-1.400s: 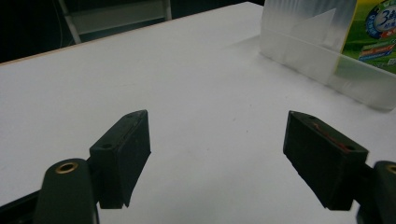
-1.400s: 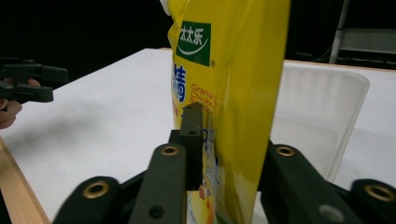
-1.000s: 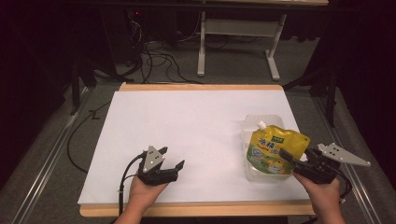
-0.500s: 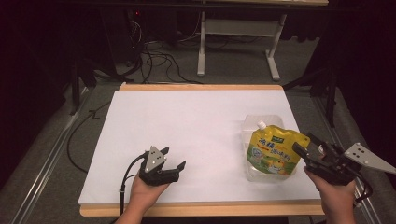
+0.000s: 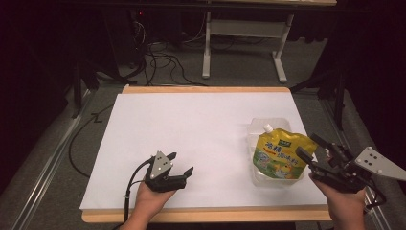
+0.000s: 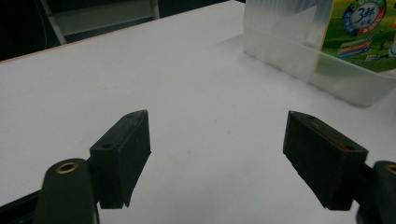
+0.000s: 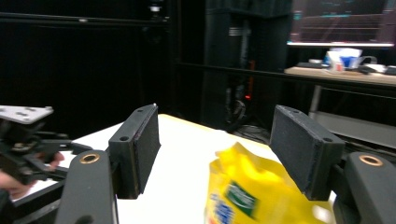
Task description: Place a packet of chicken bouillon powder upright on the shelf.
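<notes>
We're looking at the yellow pouch (image 5: 278,155) sitting upright in the clear tray (image 5: 256,128) on the right side of the white table (image 5: 191,124), spout pointing up and toward the far side

What's changing: a second ago the right gripper (image 5: 307,149) was right up against the pouch's right edge; now we're seeing it pulled back toward the table's right edge and tilted up, jaws spread wide and holding nothing. Its own camera is looking over the top of the pouch (image 7: 252,191) rather than at it, with the pouch low between the two jaws and blurred, so the hand is probably moving

The pouch itself isn't shifting between pictures, same spot in the tray, same lean. So we're reading this as either a release and retreat or a re-aim for a new approach; can't tell which

The left gripper (image 5: 182,164) is resting near the front edge, well apart from the pouch, jaws open and empty, and it's staying put across the pictures. From its view we're seeing the tray wall (image 6: 299,46) and the pouch's green printed face (image 6: 364,32) off to the upper right

Judgement: nothing is grasped right now, so any lift of the pouch is needing a fresh approach from the right side, lower and squarer to the pouch
</notes>
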A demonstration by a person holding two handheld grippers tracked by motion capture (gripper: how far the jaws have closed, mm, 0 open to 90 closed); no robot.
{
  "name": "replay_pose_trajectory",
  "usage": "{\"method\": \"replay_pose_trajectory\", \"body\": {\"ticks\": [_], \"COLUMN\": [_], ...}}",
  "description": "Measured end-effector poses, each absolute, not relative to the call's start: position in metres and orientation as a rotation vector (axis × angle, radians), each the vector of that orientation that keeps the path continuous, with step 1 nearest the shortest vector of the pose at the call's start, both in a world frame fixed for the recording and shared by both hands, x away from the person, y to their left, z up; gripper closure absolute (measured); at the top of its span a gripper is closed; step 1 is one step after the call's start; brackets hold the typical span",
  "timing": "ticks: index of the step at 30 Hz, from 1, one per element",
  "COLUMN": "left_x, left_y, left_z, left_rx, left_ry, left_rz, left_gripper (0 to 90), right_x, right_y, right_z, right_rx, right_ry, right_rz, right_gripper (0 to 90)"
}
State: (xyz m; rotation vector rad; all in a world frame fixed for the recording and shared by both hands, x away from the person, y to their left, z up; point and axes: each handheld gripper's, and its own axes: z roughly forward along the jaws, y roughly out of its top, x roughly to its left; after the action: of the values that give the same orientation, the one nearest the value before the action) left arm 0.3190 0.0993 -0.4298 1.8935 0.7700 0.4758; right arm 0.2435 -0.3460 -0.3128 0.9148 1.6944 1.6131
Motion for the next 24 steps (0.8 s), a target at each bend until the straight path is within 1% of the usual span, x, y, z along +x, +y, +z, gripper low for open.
{"method": "replay_pose_trajectory", "body": {"ticks": [3,4,9,12,13,16,20,21,24], "left_x": [0.318,0.318,0.317,0.316,0.316,0.316,0.315,0.315,0.315], "left_y": [0.097,0.096,0.094,0.093,0.093,0.092,0.091,0.091,0.090], "left_z": [-0.430,-0.430,-0.430,-0.430,-0.430,-0.430,-0.430,-0.430,-0.430], "left_rx": [1.896,1.900,1.896,1.887,1.887,1.886,1.892,1.892,1.891], "left_ry": [0.762,0.754,0.747,0.744,0.744,0.735,0.724,0.724,0.718], "left_rz": [0.471,0.467,0.451,0.432,0.432,0.412,0.403,0.403,0.395], "left_gripper": [23.7,23.7,23.6,23.6,23.6,23.6,23.4,23.4,23.3], "right_x": [0.244,0.246,0.252,0.261,0.261,0.268,0.275,0.275,0.281], "right_y": [-0.338,-0.329,-0.312,-0.291,-0.291,-0.269,-0.249,-0.249,-0.241], "right_z": [-0.314,-0.316,-0.325,-0.341,-0.341,-0.363,-0.392,-0.392,-0.412], "right_rx": [0.895,0.881,0.863,0.862,0.862,0.893,0.927,0.927,0.998], "right_ry": [1.720,1.747,1.813,1.886,1.886,1.979,2.064,2.064,2.126], "right_rz": [1.626,1.637,1.643,1.642,1.642,1.630,1.610,1.610,1.619], "right_gripper": [32.8,31.5,28.1,21.3,21.3,16.6,16.8,16.8,16.9]}}
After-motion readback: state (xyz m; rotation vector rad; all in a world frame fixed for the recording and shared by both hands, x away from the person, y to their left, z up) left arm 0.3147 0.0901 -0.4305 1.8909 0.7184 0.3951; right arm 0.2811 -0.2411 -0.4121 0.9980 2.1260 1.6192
